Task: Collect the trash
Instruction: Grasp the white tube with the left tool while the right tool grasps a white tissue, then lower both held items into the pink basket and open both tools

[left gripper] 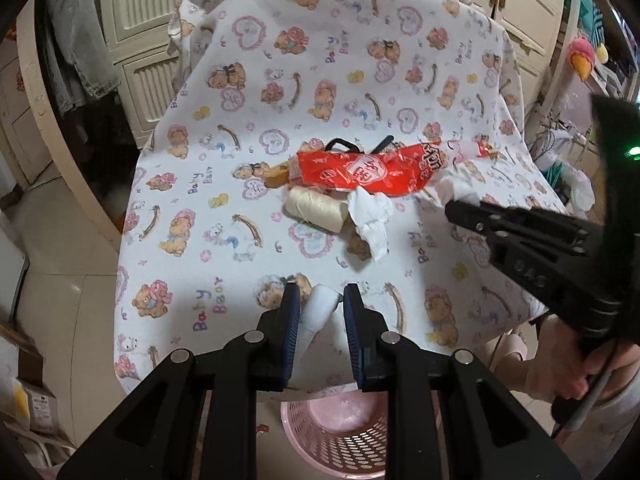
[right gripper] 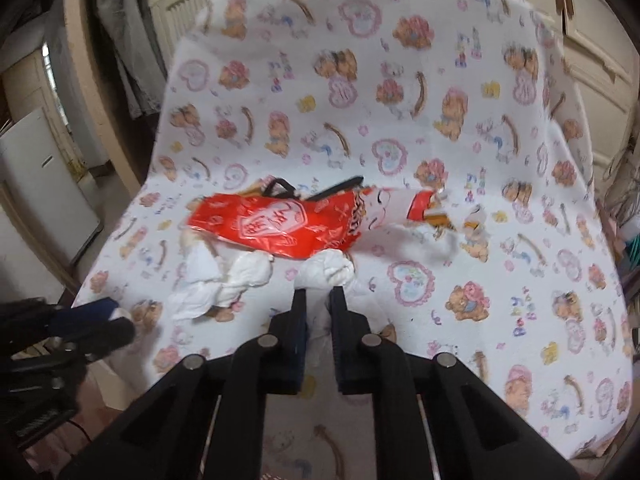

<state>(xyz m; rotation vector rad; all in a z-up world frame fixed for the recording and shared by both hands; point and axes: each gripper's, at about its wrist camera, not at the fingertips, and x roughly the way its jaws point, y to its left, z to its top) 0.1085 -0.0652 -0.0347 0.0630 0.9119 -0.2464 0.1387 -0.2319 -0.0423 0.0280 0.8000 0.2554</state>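
Observation:
A table under a teddy-bear cloth [left gripper: 280,80] carries a heap of trash. In it lie a red snack wrapper [left gripper: 360,168] [right gripper: 272,228], a cream thread spool [left gripper: 316,210] and a crumpled white tissue [left gripper: 372,220] [right gripper: 224,280]. At the table's near edge my left gripper [left gripper: 322,300] [right gripper: 104,320] is shut on a white wad of tissue [left gripper: 318,312] between its blue pads. My right gripper [right gripper: 319,294] [left gripper: 454,206] is shut on another crumpled white tissue [right gripper: 328,272] [left gripper: 456,186] just below the wrapper's right end.
A pink perforated basket [left gripper: 344,436] stands on the floor under the left gripper. Black clips [left gripper: 344,145] lie behind the wrapper. Cream cabinets [left gripper: 136,20], hanging jeans [left gripper: 76,40] and a cluttered shelf [left gripper: 592,56] flank the table. A hand [left gripper: 560,380] holds the right gripper.

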